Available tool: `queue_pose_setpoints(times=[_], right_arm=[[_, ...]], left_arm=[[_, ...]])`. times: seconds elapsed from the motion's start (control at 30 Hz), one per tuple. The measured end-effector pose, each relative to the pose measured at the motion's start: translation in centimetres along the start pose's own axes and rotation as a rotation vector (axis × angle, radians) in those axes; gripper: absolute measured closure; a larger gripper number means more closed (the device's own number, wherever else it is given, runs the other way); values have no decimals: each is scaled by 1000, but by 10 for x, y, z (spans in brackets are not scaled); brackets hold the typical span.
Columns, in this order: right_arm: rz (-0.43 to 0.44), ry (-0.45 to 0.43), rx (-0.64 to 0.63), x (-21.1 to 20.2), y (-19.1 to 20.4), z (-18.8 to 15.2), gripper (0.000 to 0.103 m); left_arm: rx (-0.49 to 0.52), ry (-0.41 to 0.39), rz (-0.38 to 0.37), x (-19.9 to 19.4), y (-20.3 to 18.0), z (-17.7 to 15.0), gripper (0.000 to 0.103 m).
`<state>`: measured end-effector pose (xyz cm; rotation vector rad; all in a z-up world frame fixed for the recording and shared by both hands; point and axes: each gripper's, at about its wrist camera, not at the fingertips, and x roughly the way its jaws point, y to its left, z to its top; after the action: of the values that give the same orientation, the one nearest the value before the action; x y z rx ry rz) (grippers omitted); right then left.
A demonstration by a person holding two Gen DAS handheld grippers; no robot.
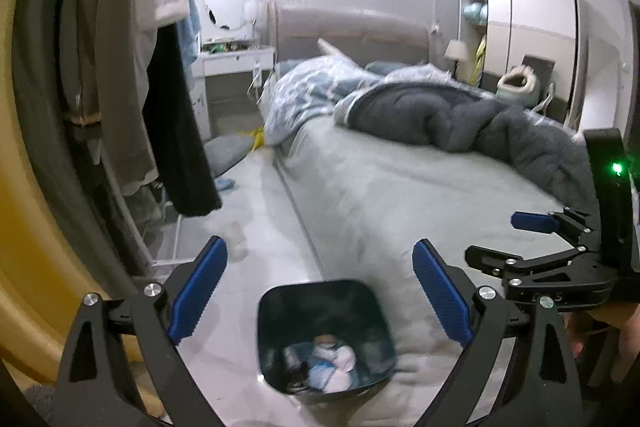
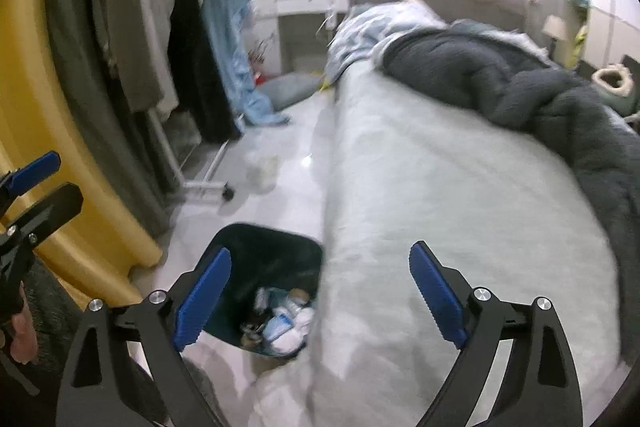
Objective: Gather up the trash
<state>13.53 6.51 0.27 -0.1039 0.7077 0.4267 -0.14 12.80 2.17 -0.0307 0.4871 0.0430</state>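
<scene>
A dark blue trash bin (image 1: 276,311) stands on the floor beside the bed, with white and blue crumpled trash (image 1: 334,367) inside; it also shows in the right wrist view (image 2: 256,251). My left gripper (image 1: 320,287) is open and empty above the bin. My right gripper (image 2: 320,291) is open and empty, over the bin's right rim and the bed edge. The right gripper also shows at the right of the left wrist view (image 1: 516,239). A pale crumpled piece (image 1: 236,235) lies on the floor further along; it also shows in the right wrist view (image 2: 262,169).
A bed (image 2: 460,187) with a grey sheet and a dark duvet (image 2: 520,95) fills the right. A clothes rack (image 2: 160,27) with hanging clothes and a yellow object (image 2: 60,187) line the left. A white desk (image 1: 236,61) stands at the far wall.
</scene>
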Motion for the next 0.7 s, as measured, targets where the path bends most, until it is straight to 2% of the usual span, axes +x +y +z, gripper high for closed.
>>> queue_pose_setpoints(times=[0.13,0.3,0.5,0.7], right_arm=[[-64,-97,16,-47,-21,-2,4],[-126,-168,34,-96,-49,-14,3],[-208,-235,61,-135,-75,-35,3],[-202,-289,125,-154,-95,-61,3]], left_arm=[[-12,-61,-15,-18,-14,9,4],[-26,-108,-37,-32,-28,11,3],[30,-135,-44,-43,-48,7,3],[46,-131,-29,-45,-54,-3,3]])
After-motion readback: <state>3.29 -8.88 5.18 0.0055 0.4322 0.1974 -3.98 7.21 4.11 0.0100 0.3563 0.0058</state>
